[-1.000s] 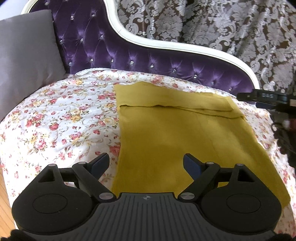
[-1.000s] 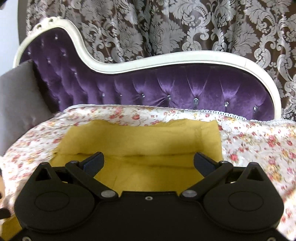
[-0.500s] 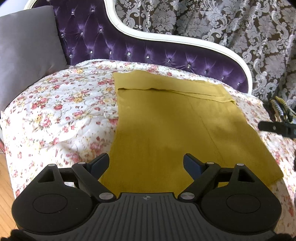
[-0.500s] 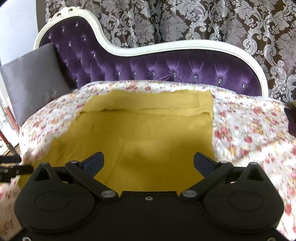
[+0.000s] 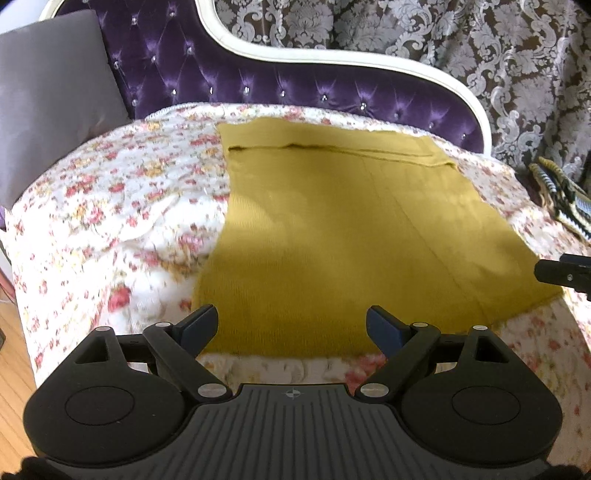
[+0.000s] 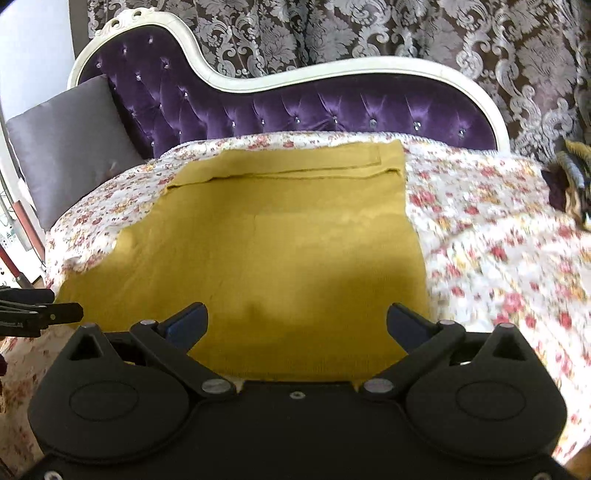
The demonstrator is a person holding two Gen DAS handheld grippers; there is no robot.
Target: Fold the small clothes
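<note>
A mustard-yellow knit garment [image 5: 351, 236] lies flat on the floral cover, with a folded band along its far edge; it also shows in the right wrist view [image 6: 288, 251]. My left gripper [image 5: 291, 326] is open and empty, just above the garment's near edge toward its left corner. My right gripper [image 6: 295, 323] is open and empty over the near edge toward the right corner. The tip of the right gripper shows at the right edge of the left wrist view [image 5: 565, 275], and the left one at the left edge of the right wrist view [image 6: 37, 314].
The floral bedcover [image 5: 122, 206] covers a purple tufted chaise [image 5: 258, 74] with a white frame. A grey cushion [image 5: 51, 103] leans at the left. A striped dark-and-yellow cloth [image 5: 561, 199] lies at the right. A patterned curtain [image 6: 369, 29] hangs behind.
Both grippers have pulled back toward the near edge of the garment, so more of it shows. Both stay open and empty.
</note>
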